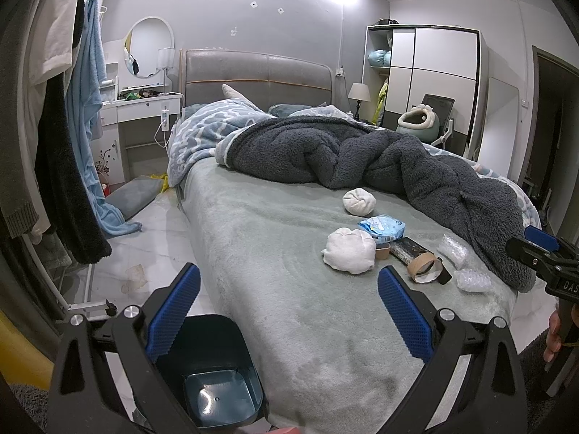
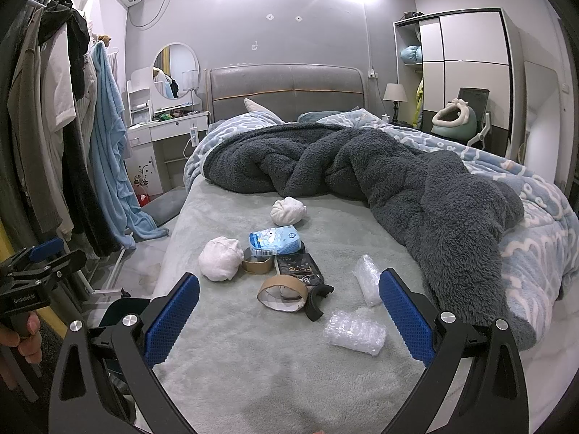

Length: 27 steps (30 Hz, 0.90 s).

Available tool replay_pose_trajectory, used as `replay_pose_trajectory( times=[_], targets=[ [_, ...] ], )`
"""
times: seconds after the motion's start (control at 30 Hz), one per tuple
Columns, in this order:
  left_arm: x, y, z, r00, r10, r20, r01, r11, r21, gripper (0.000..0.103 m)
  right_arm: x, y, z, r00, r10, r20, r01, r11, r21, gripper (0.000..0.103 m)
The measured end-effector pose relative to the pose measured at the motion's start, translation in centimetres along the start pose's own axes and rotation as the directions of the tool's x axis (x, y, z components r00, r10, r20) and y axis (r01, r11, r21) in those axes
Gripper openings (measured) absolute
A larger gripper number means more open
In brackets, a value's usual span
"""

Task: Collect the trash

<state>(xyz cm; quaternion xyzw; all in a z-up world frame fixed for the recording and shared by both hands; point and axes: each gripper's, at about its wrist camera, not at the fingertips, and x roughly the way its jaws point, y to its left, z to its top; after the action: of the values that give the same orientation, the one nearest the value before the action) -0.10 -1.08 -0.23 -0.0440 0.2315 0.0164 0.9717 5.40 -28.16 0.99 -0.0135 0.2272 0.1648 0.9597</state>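
Bedroom setting: a bed with a pale green plush cover fills both views, a dark grey fleece blanket heaped across its far half. I take the cardboard tape ring as the reference landmark; it lies on its side, its opening facing me.

Trash positions relative to the ring:
- Black packet: touching the ring's far side, long axis running away from me toward the headboard.
- Small brown tape roll: just beyond and left, lying flat, hole upward.
- Blue-and-white wrapper: beyond the black packet, long axis crosswise to the bed.
- Near white wad: left of the ring, beside the small roll.
- Far white wad: well beyond, near the blanket's edge.
- Bubble-wrap piece: right of the ring, long axis pointing away from me.
- Second bubble-wrap piece: nearer me and right, long axis crosswise.
- Black curved scrap: touching the ring's right side.

Dark bin: on the floor at the bed's near left corner, well left of the ring.

My left gripper hangs above the bin and bed edge, jaws spread wide, nothing between them. My right gripper hovers over the trash, jaws likewise spread and empty.
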Motion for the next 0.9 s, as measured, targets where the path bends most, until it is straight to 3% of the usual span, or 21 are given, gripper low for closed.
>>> replay_pose_trajectory(
  times=[0.9],
  targets=[
    [0.89,-0.45,-0.25,0.999,0.002,-0.044,-0.001,1.0,0.019,0.1,0.11,0.06,-0.33,1.0,0.007,-0.017,-0.007,1.0,-0.003,0.1]
  ],
)
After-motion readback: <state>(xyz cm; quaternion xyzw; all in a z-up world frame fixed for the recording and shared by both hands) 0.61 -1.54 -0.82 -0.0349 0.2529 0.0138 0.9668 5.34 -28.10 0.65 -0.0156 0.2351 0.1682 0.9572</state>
